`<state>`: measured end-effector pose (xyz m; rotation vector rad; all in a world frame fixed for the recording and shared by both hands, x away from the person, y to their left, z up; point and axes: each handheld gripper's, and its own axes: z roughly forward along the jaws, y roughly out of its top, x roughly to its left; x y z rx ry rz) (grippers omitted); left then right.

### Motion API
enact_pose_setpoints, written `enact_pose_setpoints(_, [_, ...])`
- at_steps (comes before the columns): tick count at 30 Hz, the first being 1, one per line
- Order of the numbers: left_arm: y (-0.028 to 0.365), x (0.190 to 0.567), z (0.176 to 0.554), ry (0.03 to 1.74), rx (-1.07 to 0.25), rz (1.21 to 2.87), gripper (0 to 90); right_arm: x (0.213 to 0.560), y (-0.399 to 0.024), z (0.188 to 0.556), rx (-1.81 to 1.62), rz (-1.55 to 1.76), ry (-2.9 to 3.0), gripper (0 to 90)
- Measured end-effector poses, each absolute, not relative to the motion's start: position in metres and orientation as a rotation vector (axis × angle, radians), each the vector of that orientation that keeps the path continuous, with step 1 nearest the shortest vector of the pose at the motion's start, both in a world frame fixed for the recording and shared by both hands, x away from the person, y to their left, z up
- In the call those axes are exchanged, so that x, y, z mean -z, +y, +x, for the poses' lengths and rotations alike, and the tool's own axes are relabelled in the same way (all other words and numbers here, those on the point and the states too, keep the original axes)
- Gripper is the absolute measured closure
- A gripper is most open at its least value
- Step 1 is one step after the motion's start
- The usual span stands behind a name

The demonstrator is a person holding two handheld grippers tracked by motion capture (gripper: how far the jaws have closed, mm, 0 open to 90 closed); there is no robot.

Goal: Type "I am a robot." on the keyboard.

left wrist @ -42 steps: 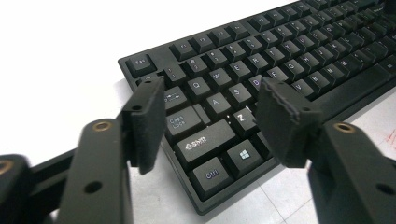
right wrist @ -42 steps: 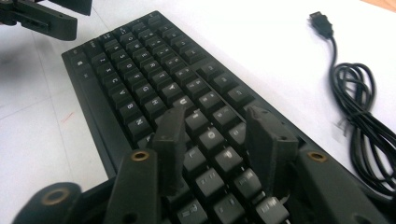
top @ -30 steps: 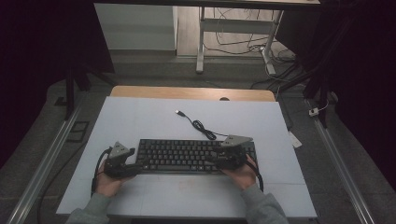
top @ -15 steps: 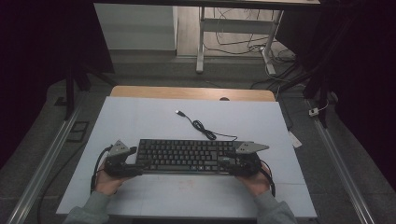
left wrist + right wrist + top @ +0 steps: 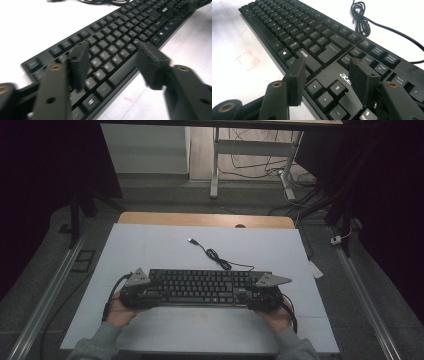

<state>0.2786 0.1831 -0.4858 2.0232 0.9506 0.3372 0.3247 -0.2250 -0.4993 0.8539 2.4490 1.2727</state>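
Note:
A black keyboard (image 5: 205, 287) lies flat on the white table, and its cable (image 5: 220, 260) curls back to a loose USB plug (image 5: 192, 240). My left gripper (image 5: 137, 292) hovers over the left end of the keyboard (image 5: 112, 37). Its jaws (image 5: 112, 60) have just been closing and stand apart, one over the keys and one past the front edge, pinching nothing. My right gripper (image 5: 262, 294) is at the right end of the keyboard (image 5: 312, 37). It (image 5: 327, 75) is open above the arrow keys.
The white sheet (image 5: 150, 250) covers the table, with a wooden strip (image 5: 200, 218) at the far edge. A faint red square (image 5: 247, 60) is marked on it in front of the keyboard. Table legs and loose cables (image 5: 260, 165) lie on the floor beyond.
My right gripper has slid right along the keyboard to its right end. The left gripper has lifted slightly at the left end.

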Motion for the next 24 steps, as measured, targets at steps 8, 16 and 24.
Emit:
enact_pose_setpoints(8, [0.159, 0.476, 0.293, 0.862, -0.29, 2.088, 76.6, 0.499, -0.233, 0.323, -1.27, 0.868, 2.436, 47.9])
enact_pose_setpoints(16, [0.14, 0.486, 0.294, 0.808, -0.228, 2.159, 88.9, 0.5, -0.234, 0.324, -1.265, 0.865, 2.438, 47.9])
enact_pose_setpoints(24, [0.134, 0.502, 0.297, 0.835, -0.209, 2.199, 88.9, 0.502, -0.23, 0.325, -1.253, 0.854, 2.447, 48.1])
